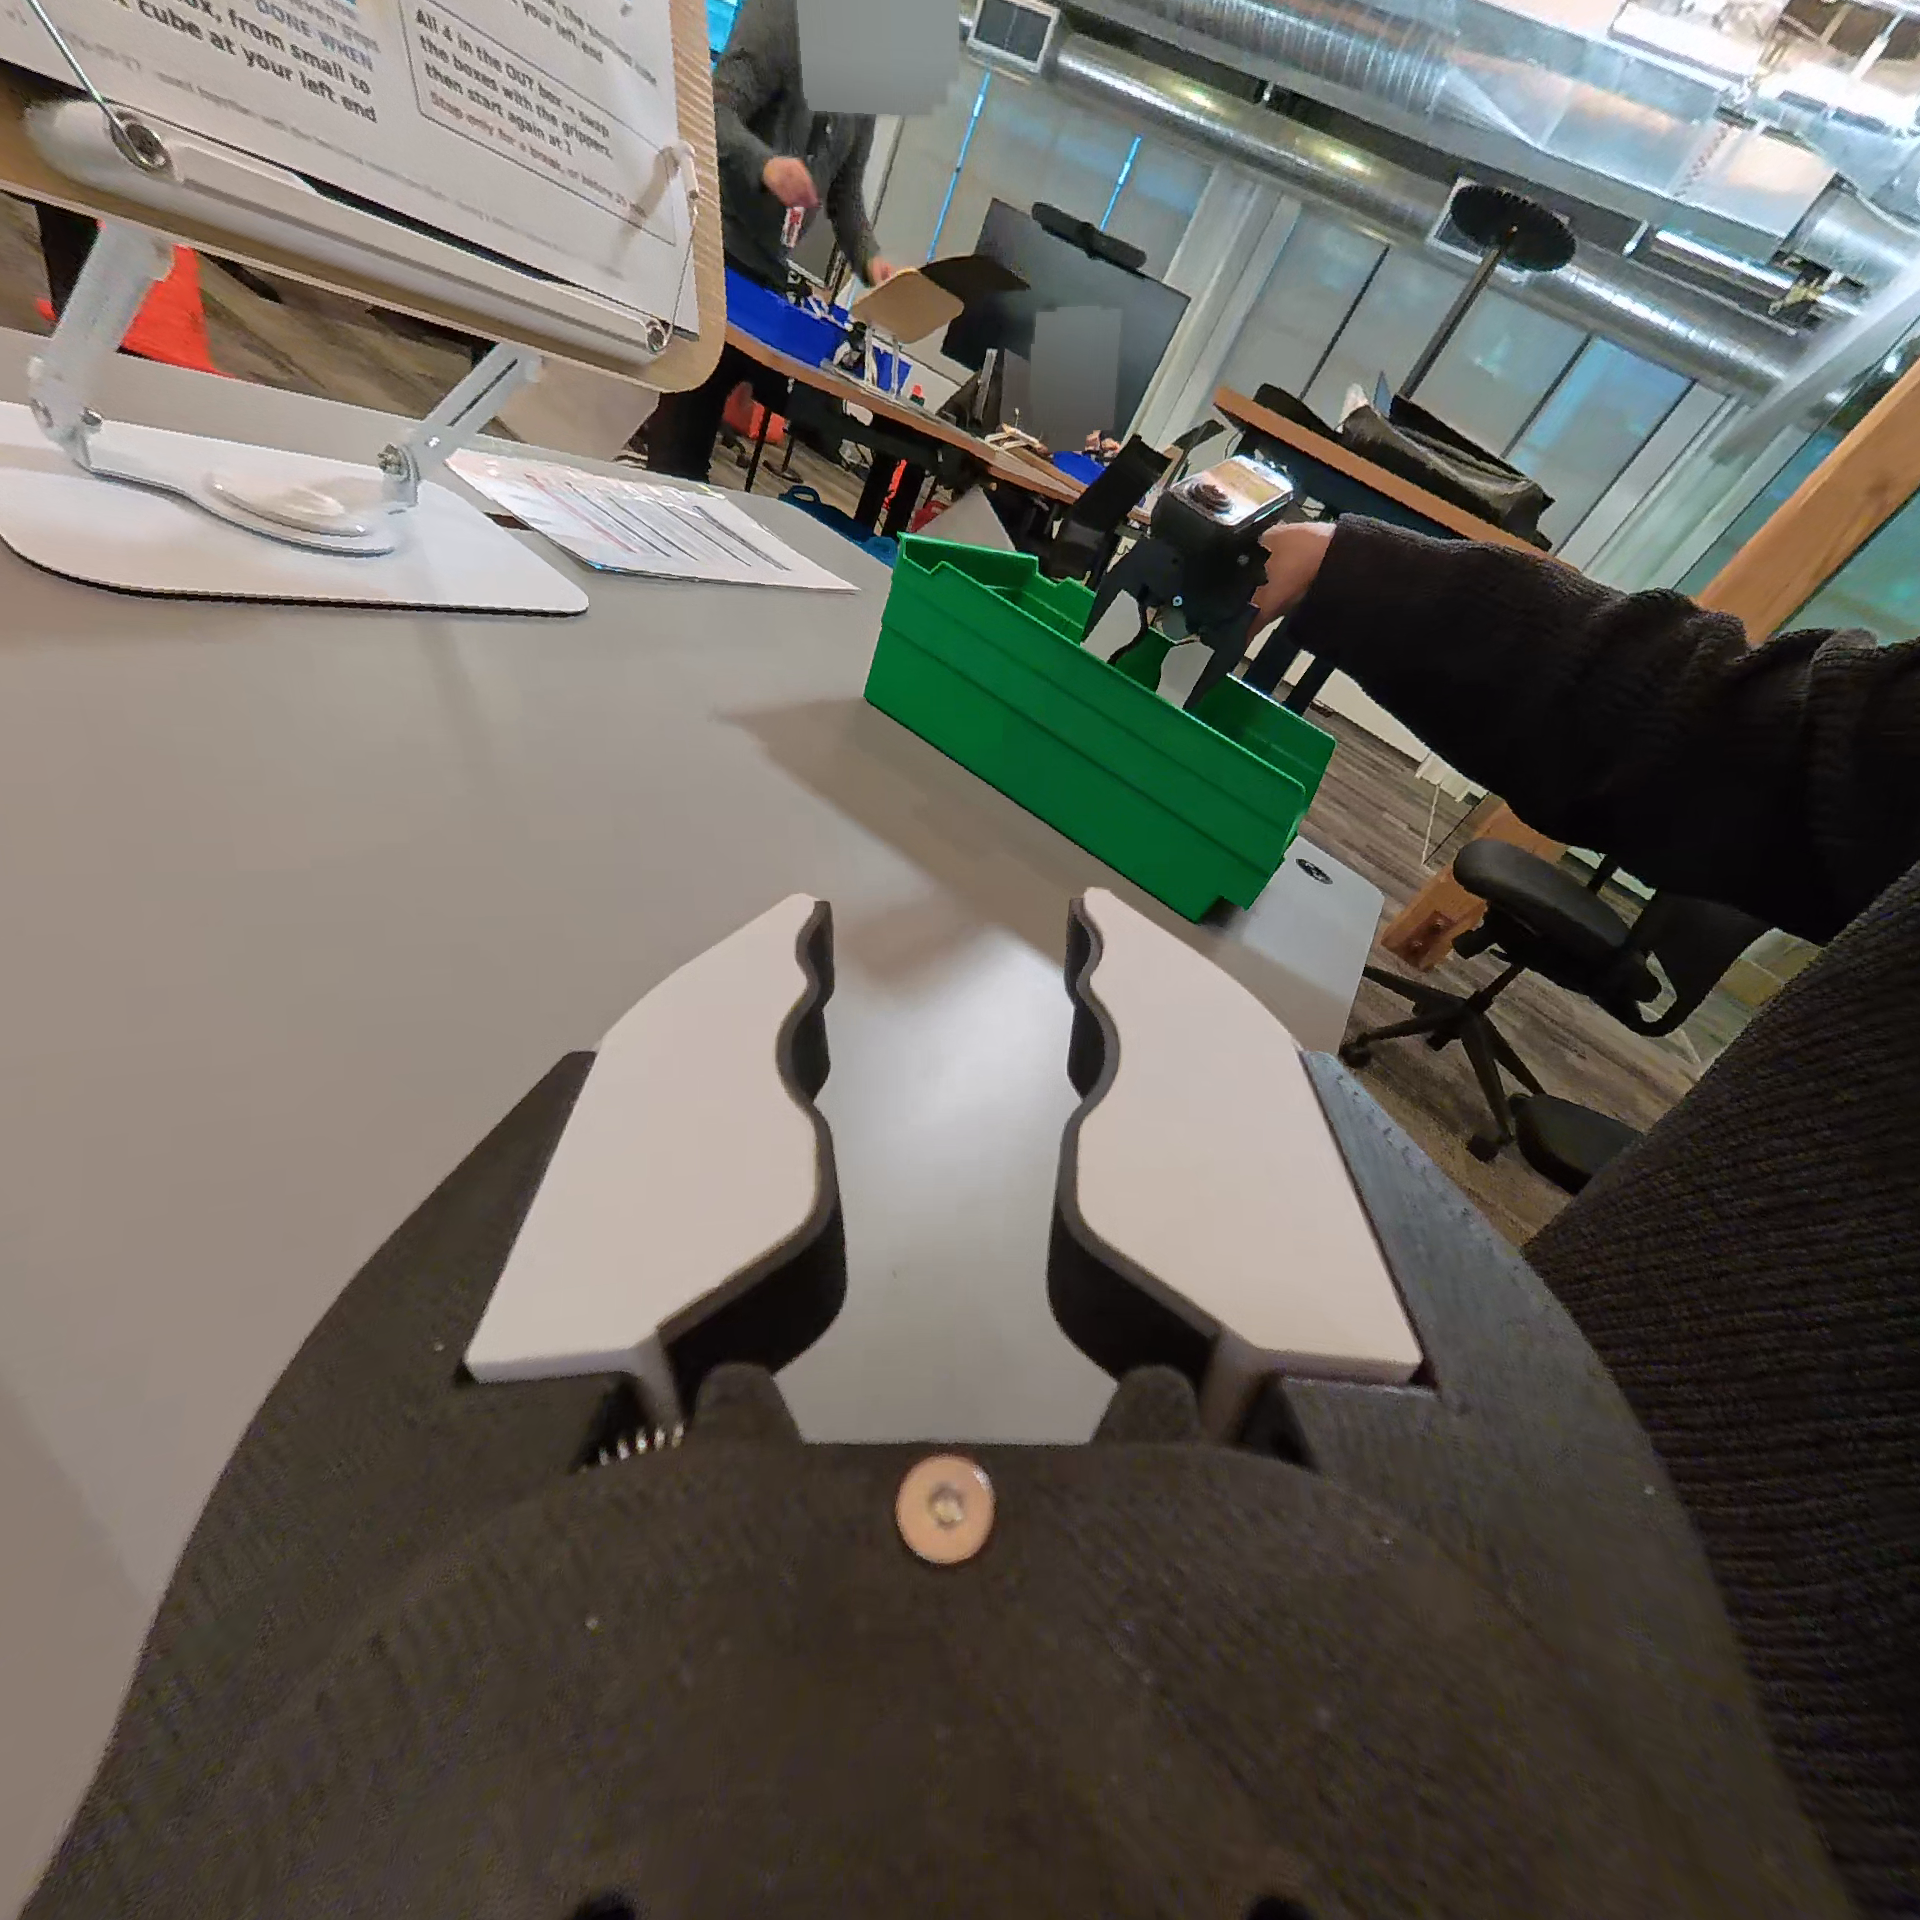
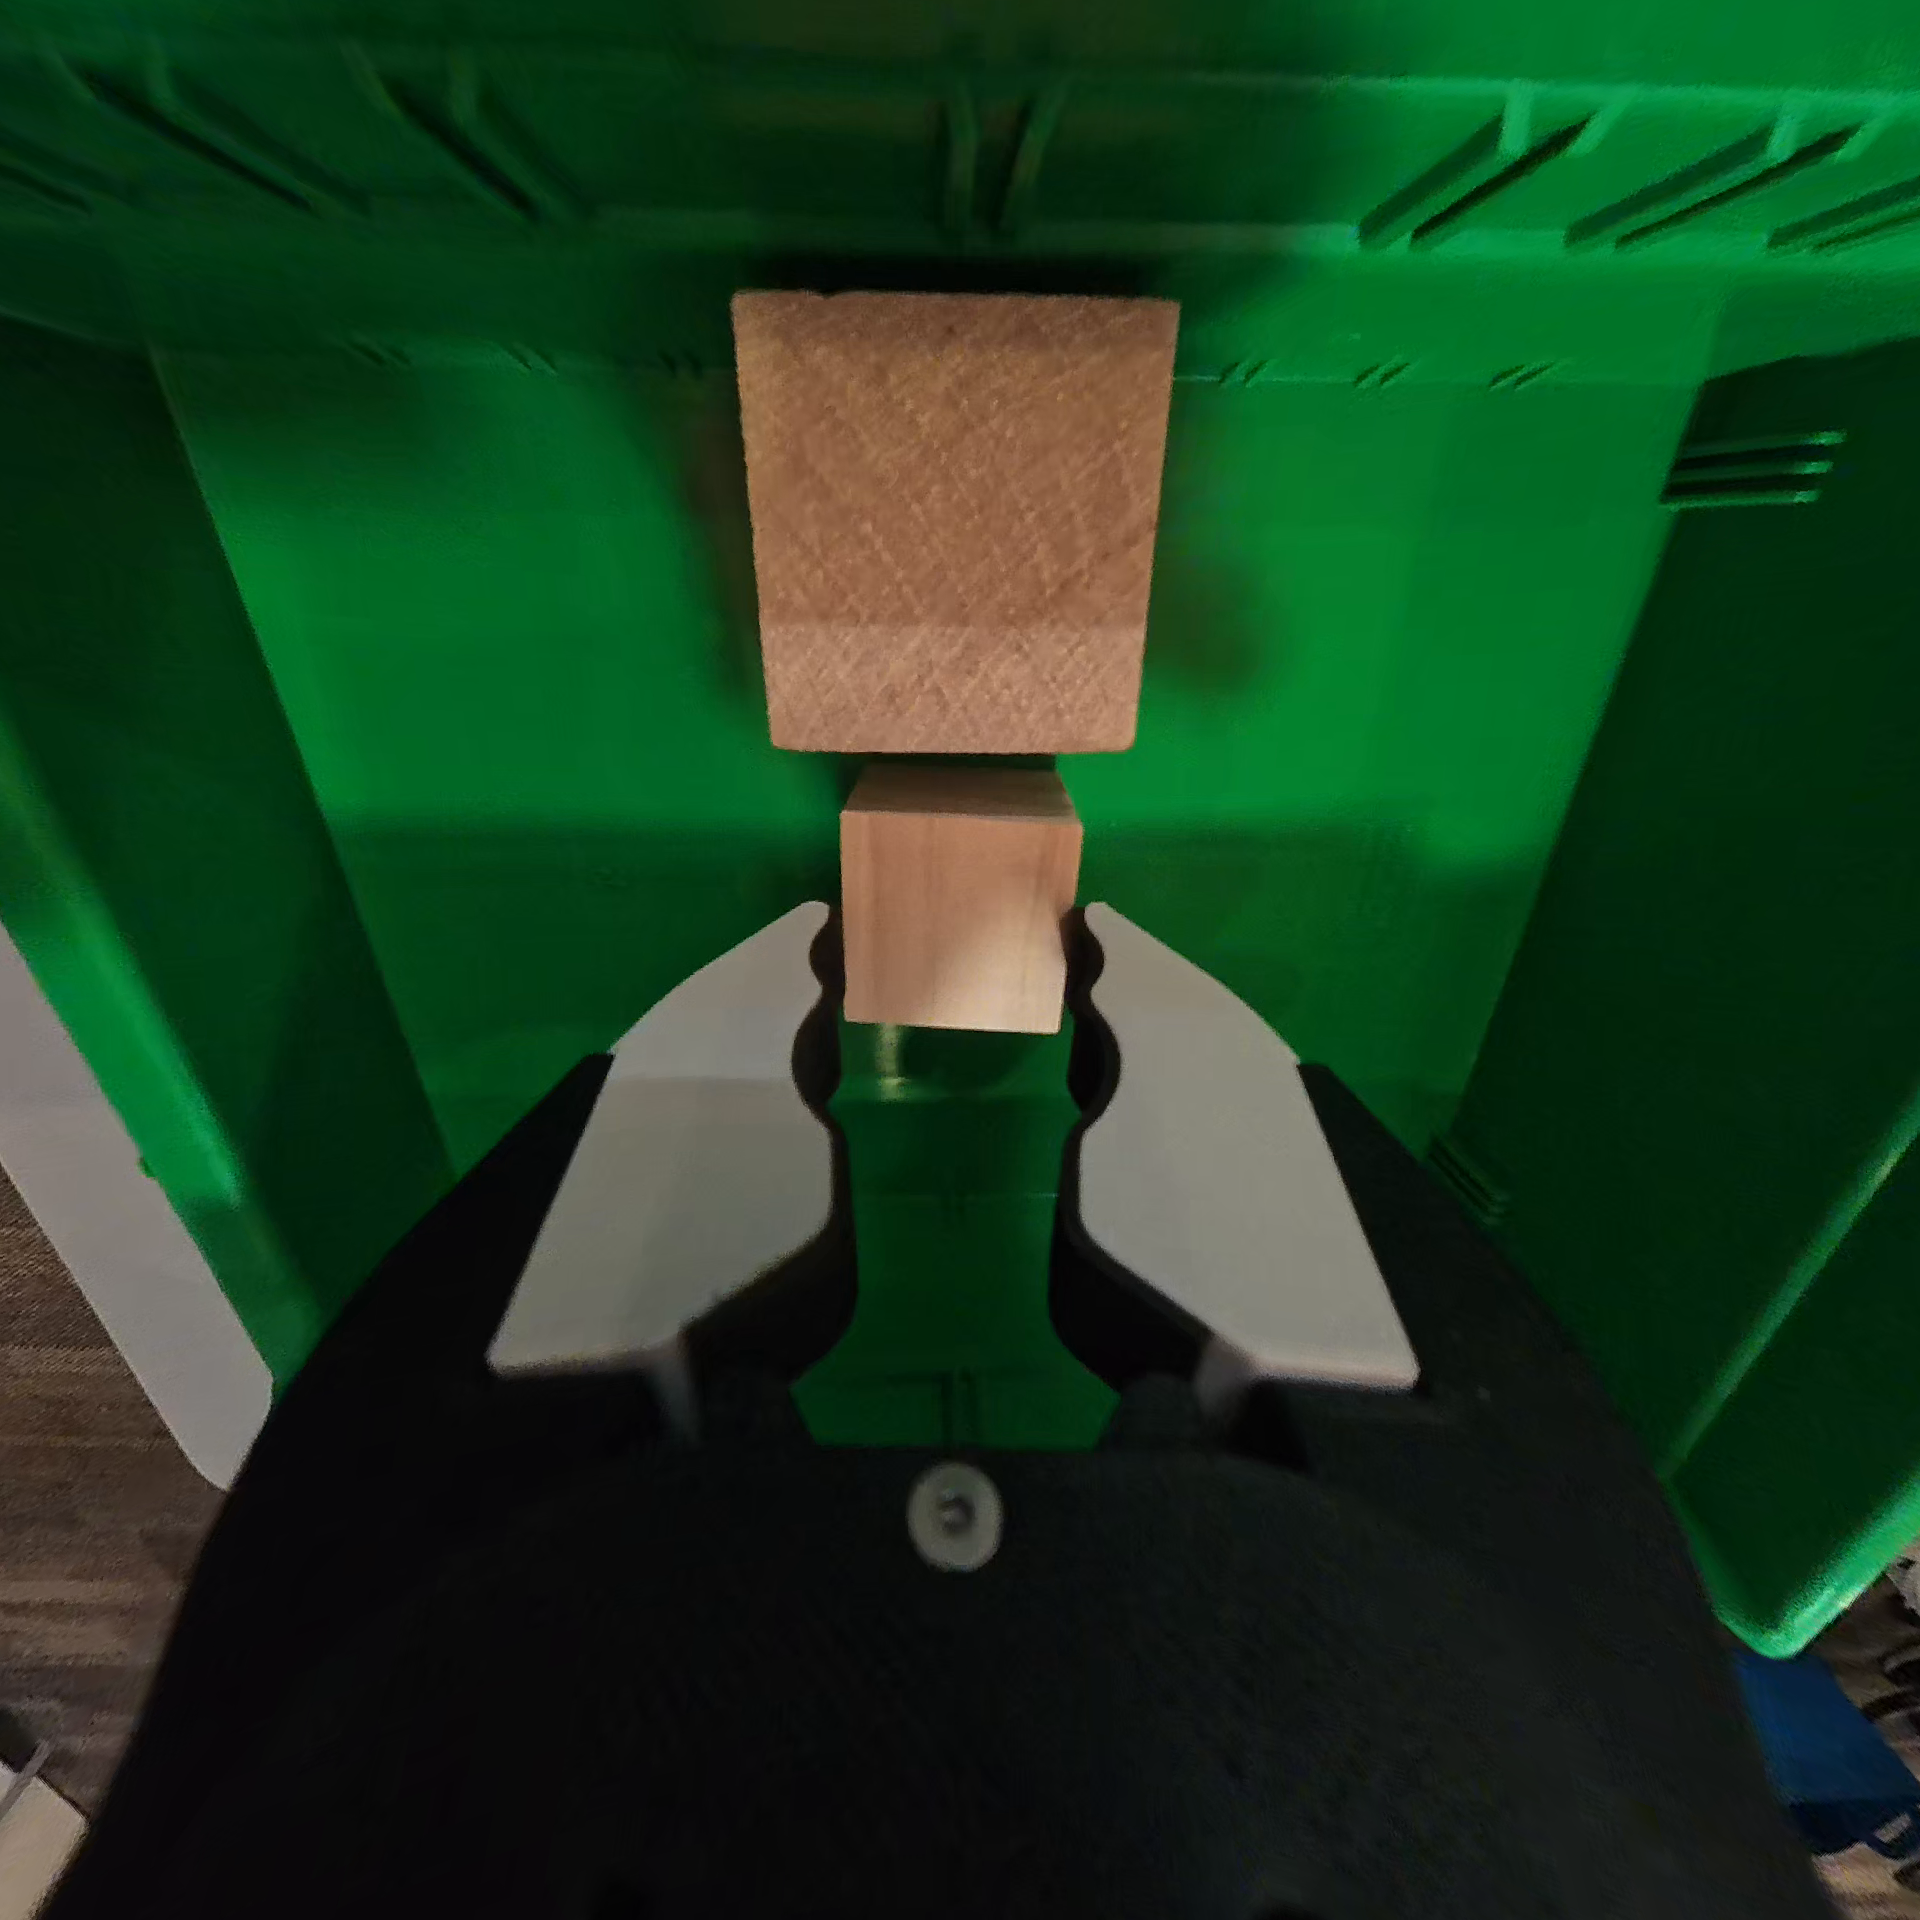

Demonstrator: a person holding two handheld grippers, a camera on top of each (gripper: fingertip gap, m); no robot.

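My right gripper (image 2: 951,925) reaches down into a green plastic bin (image 2: 468,623). Its two fingertips close on the sides of a small wooden cube (image 2: 956,894), which fills the gap between them. A larger wooden cube (image 2: 951,520) sits just beyond it, against the bin's far wall. In the left wrist view, the right gripper (image 1: 1169,665) shows at the bin (image 1: 1070,748), held by a hand in a dark sleeve (image 1: 1558,686). My left gripper (image 1: 951,914) is open and empty, low over the grey table (image 1: 364,883), short of the bin.
A white stand (image 1: 281,520) holds a board with a printed sheet at the table's far left. A paper sheet (image 1: 644,520) lies beside it. Beyond the table edge are a black office chair (image 1: 1538,966), other desks and a person standing.
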